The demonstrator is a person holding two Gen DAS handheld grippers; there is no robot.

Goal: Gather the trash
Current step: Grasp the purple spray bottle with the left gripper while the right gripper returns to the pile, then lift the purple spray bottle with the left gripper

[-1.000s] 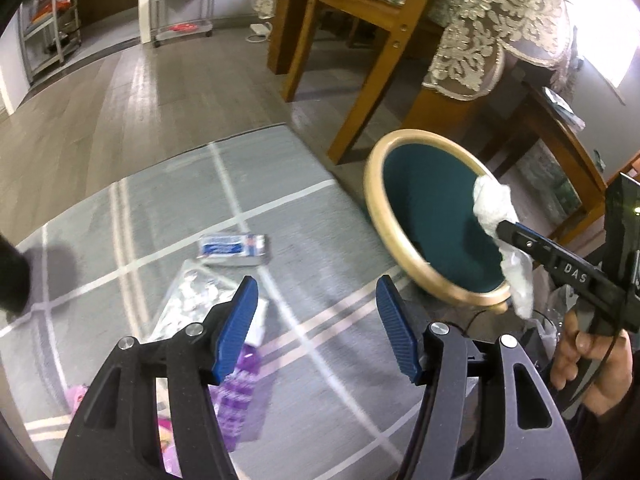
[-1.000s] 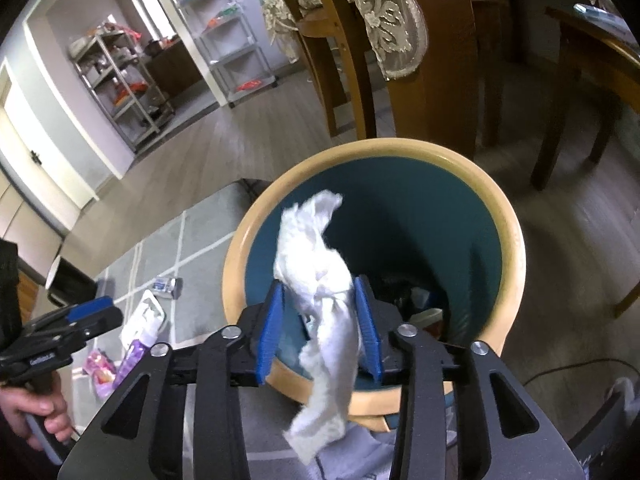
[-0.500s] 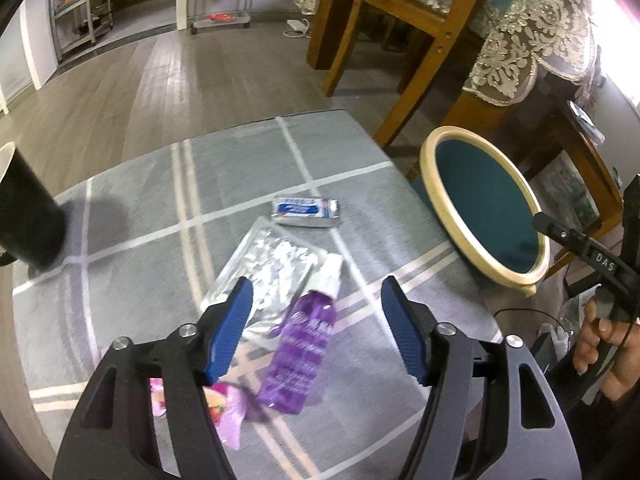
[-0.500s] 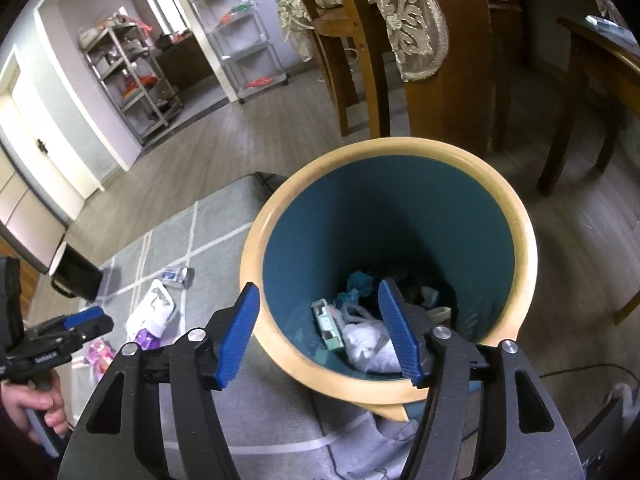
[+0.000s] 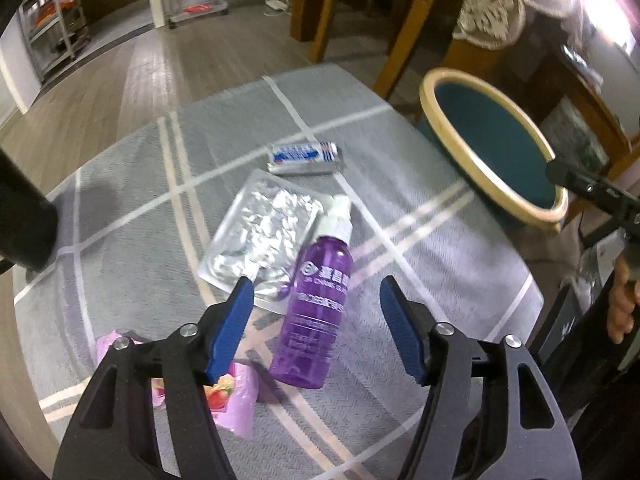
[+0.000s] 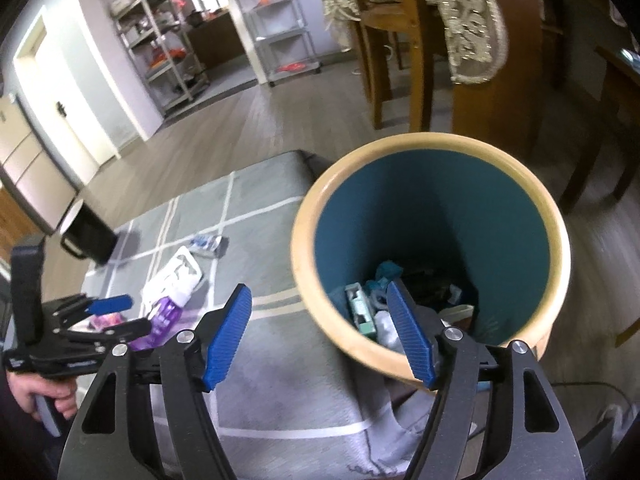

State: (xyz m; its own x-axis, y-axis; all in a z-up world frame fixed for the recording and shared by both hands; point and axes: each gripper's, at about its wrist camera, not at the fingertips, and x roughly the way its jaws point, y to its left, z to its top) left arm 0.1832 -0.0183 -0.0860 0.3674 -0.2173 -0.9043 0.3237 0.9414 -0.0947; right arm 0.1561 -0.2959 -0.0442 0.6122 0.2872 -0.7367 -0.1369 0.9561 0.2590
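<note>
Your right hand-held gripper (image 6: 320,332) gapes empty, jaws just widened, over the bin (image 6: 432,240); your left hand-held gripper (image 5: 316,320), narrowing but open, straddles the purple spray bottle (image 5: 316,308): lower, clamp

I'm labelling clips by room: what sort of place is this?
Probably a home dining area: wooden chairs beside a lace tablecloth, wood-plank floor, and wire storage shelves behind.

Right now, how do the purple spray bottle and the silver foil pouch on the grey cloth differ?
The purple translucent plastic spray bottle is round-bodied with a white cap; the silver foil pouch is flat and crinkled. The bottle lies lengthwise between the left hand-held gripper fingers' line and overlaps the pouch's edge; the pouch lies beyond. Both rest on the grey checked cloth, ungripped.
</note>
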